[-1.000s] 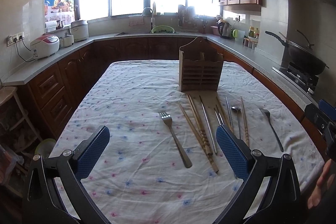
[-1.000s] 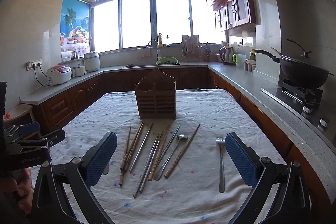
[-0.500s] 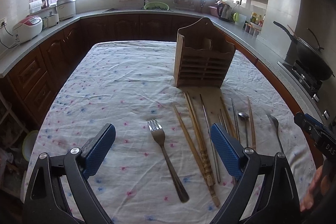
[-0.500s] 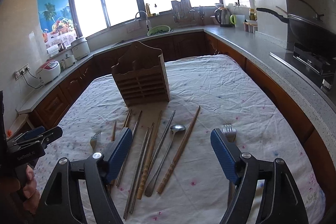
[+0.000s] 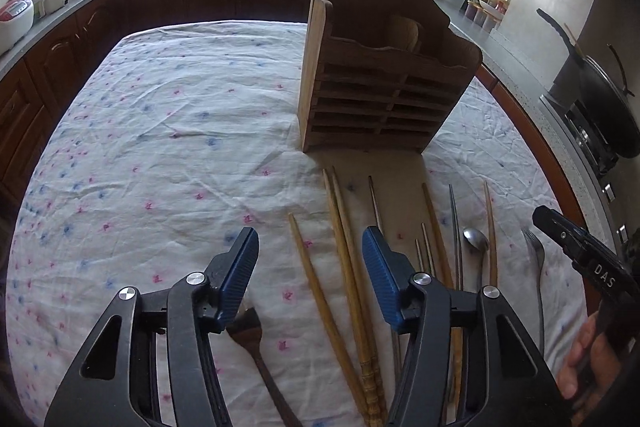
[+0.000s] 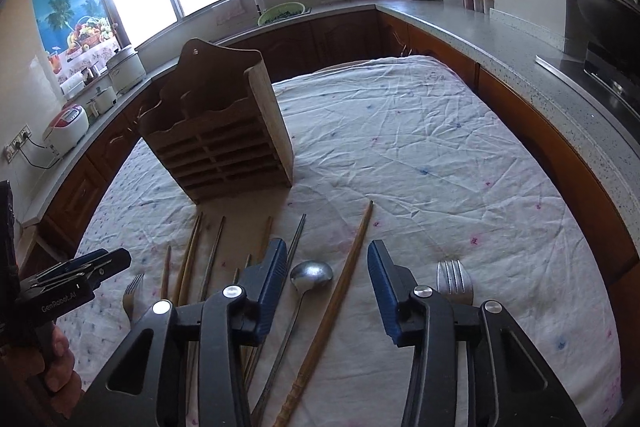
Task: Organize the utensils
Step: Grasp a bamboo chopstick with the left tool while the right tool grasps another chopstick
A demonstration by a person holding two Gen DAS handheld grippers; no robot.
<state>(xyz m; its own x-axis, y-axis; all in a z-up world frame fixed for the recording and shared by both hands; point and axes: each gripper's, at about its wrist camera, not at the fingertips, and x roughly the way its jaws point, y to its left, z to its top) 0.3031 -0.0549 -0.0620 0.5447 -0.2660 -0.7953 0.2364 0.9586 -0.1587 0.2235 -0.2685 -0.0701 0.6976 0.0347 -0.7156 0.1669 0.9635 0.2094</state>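
Observation:
A wooden utensil holder (image 5: 380,83) (image 6: 224,139) stands upright mid-table. In front of it lie several wooden chopsticks (image 5: 344,267) (image 6: 340,303), metal chopsticks (image 5: 454,227), a spoon (image 5: 476,241) (image 6: 310,275) and two forks. My left gripper (image 5: 310,267) is open, low over the cloth, above the left fork (image 5: 256,351) and the leftmost wooden chopsticks. My right gripper (image 6: 326,281) is open, low over the spoon and one wooden chopstick; the right fork (image 6: 454,281) lies beside its right finger. Each gripper shows at the other view's edge.
The table wears a white flowered cloth (image 5: 160,131) (image 6: 420,155). Dark wood cabinets and a grey counter (image 6: 520,43) surround it. A wok on a stove (image 5: 600,107) stands to the right, rice cookers (image 6: 66,125) to the left.
Both grippers have moved forward and down toward the utensils, and their jaws have narrowed but stay open. Nothing has been picked up.

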